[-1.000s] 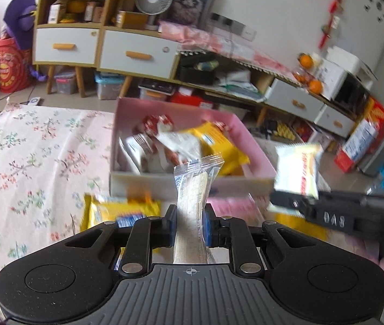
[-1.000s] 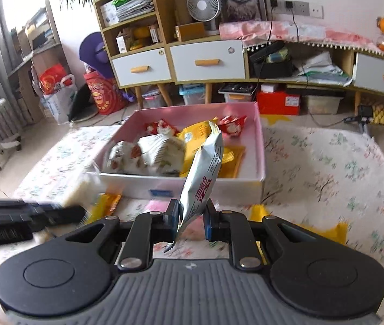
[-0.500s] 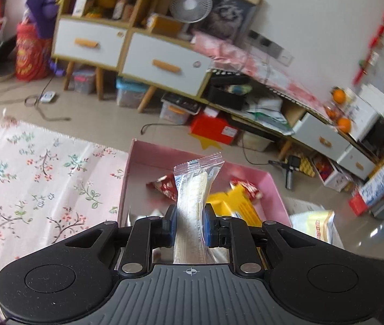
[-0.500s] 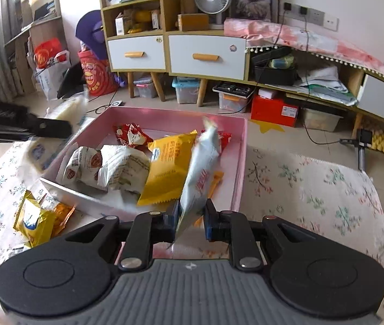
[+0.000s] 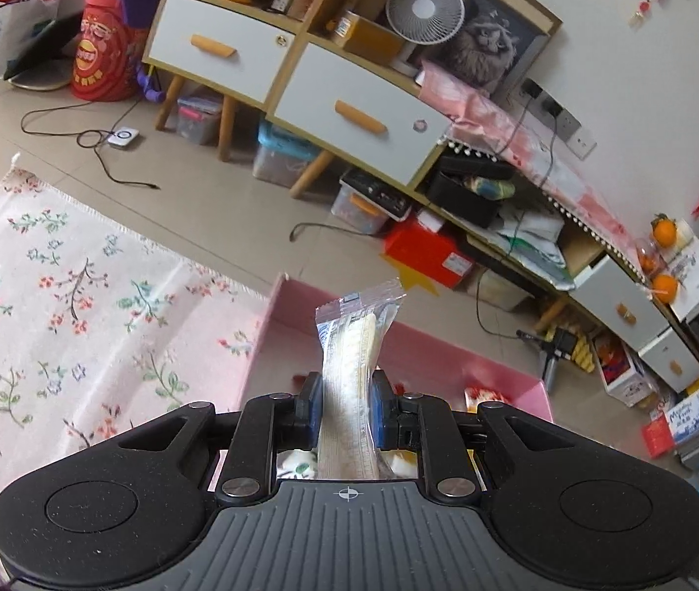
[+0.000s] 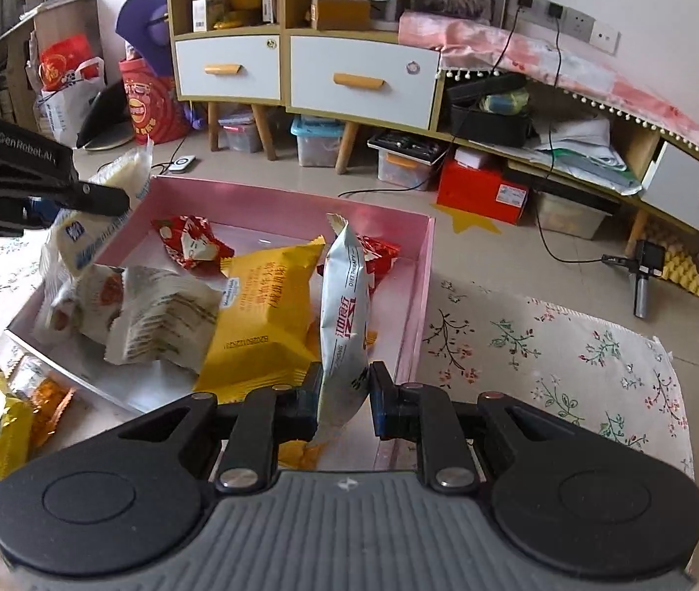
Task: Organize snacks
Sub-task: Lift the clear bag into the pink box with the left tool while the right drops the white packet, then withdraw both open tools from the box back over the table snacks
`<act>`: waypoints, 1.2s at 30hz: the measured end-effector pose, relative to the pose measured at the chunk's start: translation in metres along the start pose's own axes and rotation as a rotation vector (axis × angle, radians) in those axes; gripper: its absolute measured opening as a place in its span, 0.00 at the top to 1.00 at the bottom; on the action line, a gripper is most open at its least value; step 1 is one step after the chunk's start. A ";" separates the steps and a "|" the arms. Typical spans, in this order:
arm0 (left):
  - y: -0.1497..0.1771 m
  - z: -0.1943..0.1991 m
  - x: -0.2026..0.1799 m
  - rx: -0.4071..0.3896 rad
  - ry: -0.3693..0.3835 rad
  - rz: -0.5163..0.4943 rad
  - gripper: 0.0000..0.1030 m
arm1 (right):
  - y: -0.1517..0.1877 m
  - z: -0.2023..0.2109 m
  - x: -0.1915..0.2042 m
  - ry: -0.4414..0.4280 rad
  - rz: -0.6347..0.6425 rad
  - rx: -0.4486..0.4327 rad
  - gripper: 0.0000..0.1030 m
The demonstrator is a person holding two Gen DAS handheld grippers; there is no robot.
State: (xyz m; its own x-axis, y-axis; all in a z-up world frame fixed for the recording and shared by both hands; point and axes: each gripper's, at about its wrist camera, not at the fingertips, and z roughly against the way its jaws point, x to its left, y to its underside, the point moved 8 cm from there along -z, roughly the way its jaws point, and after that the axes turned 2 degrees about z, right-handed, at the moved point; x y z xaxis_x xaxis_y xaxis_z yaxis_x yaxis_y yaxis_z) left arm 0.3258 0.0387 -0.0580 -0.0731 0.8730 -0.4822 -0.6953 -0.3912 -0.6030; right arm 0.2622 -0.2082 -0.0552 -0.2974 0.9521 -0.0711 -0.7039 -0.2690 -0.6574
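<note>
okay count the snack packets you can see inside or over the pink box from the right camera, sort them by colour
Right wrist view, pink box:
Yellow packet: 1
Red packets: 2
White packets: 3, one lying in the box, one in the right hand-held gripper, one in the left hand-held gripper
Total: 6

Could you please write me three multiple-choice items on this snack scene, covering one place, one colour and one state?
1. Where does the large yellow packet lie?
A. in the pink box
B. on the floor
C. on a shelf

2. What colour is the packet in the right hand-held gripper?
A. green
B. white with red print
C. black

3. What state is the left hand-held gripper in?
A. open, empty
B. shut, empty
C. shut on a clear-wrapped snack

Answers: 1 A, the box walls surround it; 2 B, the white packet shows red characters; 3 C, the pads pinch the wrapper.
</note>
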 end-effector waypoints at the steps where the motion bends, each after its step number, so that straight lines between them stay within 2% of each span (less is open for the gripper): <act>1: -0.003 -0.001 0.000 -0.005 -0.002 0.001 0.83 | 0.000 0.000 -0.001 0.003 -0.004 -0.002 0.84; 4: -0.011 -0.003 0.000 -0.019 -0.028 -0.043 0.83 | 0.000 -0.001 -0.003 0.008 -0.012 -0.001 0.84; 8: -0.017 -0.008 -0.003 -0.014 -0.086 -0.152 0.83 | -0.001 -0.003 -0.006 0.017 -0.016 0.000 0.84; 13: -0.011 -0.022 0.000 0.067 -0.083 -0.179 0.83 | -0.004 -0.004 -0.007 0.015 -0.026 -0.004 0.82; 17: -0.005 -0.021 0.000 0.056 -0.058 -0.183 0.77 | -0.006 0.000 -0.007 -0.002 -0.046 -0.019 0.72; 19: -0.001 -0.018 -0.003 0.059 -0.037 -0.194 0.67 | -0.007 0.004 -0.006 -0.009 -0.046 -0.029 0.68; 20: 0.000 -0.017 -0.005 0.059 -0.025 -0.204 0.64 | -0.008 0.006 -0.006 -0.002 -0.044 -0.032 0.62; 22: 0.002 -0.010 -0.008 0.048 -0.019 -0.228 0.51 | -0.008 0.009 -0.007 0.021 -0.037 -0.037 0.56; 25: 0.008 0.004 -0.014 0.037 -0.011 -0.276 0.40 | -0.007 0.016 -0.009 0.019 -0.051 -0.043 0.52; 30: 0.023 0.031 -0.020 0.030 -0.014 -0.344 0.25 | -0.001 0.033 -0.013 0.017 -0.098 -0.055 0.42; 35: 0.040 0.055 -0.019 0.042 -0.017 -0.365 0.20 | 0.008 0.053 -0.012 0.012 -0.130 -0.062 0.31; 36: 0.043 0.061 -0.019 0.042 -0.015 -0.367 0.16 | 0.009 0.057 -0.011 0.013 -0.134 -0.064 0.30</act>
State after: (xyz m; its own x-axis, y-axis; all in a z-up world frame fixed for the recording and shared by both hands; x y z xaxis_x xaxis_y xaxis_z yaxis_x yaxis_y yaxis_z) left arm 0.2538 0.0227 -0.0363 0.1763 0.9574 -0.2288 -0.7060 -0.0389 -0.7071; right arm 0.2227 -0.2295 -0.0177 -0.1947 0.9808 0.0116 -0.6942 -0.1295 -0.7080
